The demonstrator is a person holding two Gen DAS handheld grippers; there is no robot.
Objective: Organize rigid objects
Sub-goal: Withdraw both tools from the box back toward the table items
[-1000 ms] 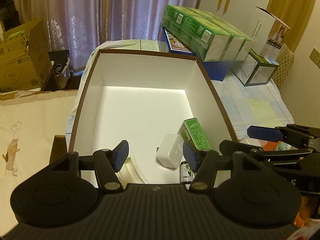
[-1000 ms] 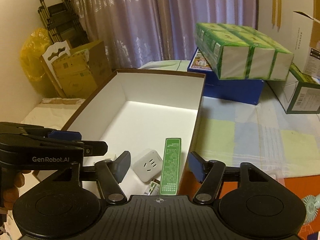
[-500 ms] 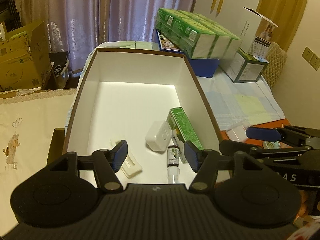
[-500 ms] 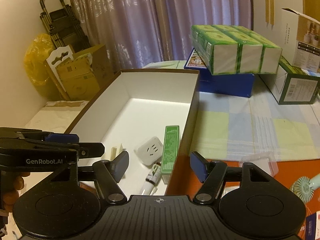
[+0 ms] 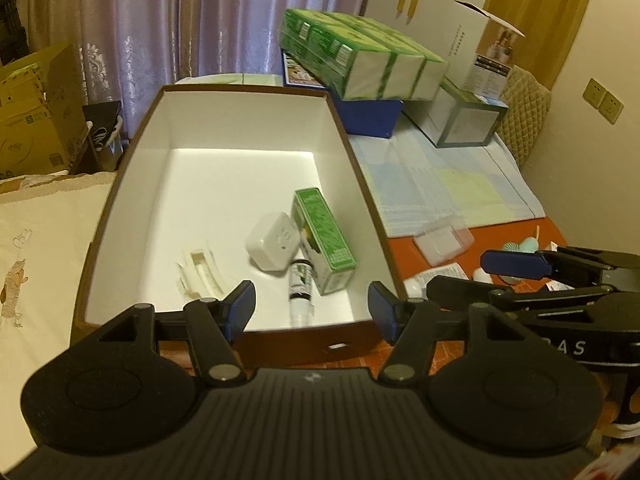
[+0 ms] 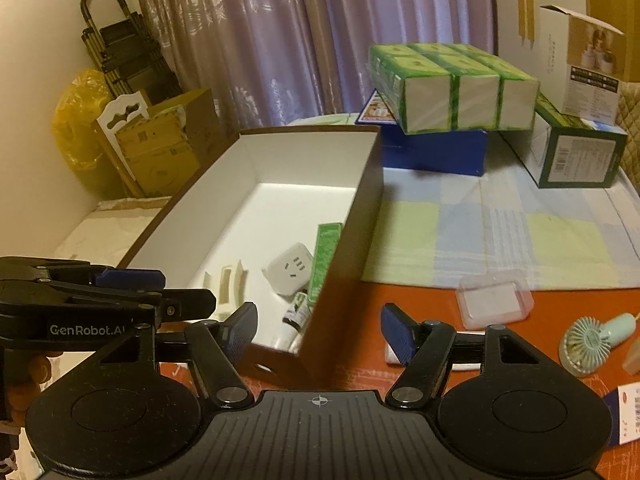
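Observation:
A brown box with a white inside (image 5: pixel 240 128) (image 6: pixel 368 184) holds a green carton (image 5: pixel 324 236) (image 6: pixel 326 248), a white plug adapter (image 5: pixel 274 242) (image 6: pixel 290 274), a small bottle (image 5: pixel 301 288) (image 6: pixel 296 312) and a cream plastic piece (image 5: pixel 202 272) (image 6: pixel 228 282). My left gripper (image 5: pixel 312 310) is open and empty above the box's near wall. My right gripper (image 6: pixel 318 330) is open and empty over the box's near right corner. Loose on the orange table are a clear plastic case (image 6: pixel 494 300) (image 5: pixel 442 238) and a mint hand fan (image 6: pixel 596 334).
Green tissue packs (image 6: pixel 452 84) lie on a blue box (image 6: pixel 432 152) at the back, next to a dark green box (image 6: pixel 576 156). A checked cloth (image 6: pixel 500 232) covers the table's right part. Cardboard boxes (image 6: pixel 160 148) stand at the left.
Both grippers have pulled back and up from the box. Its near wall and the orange table with the case and fan have come into view. Both stay open.

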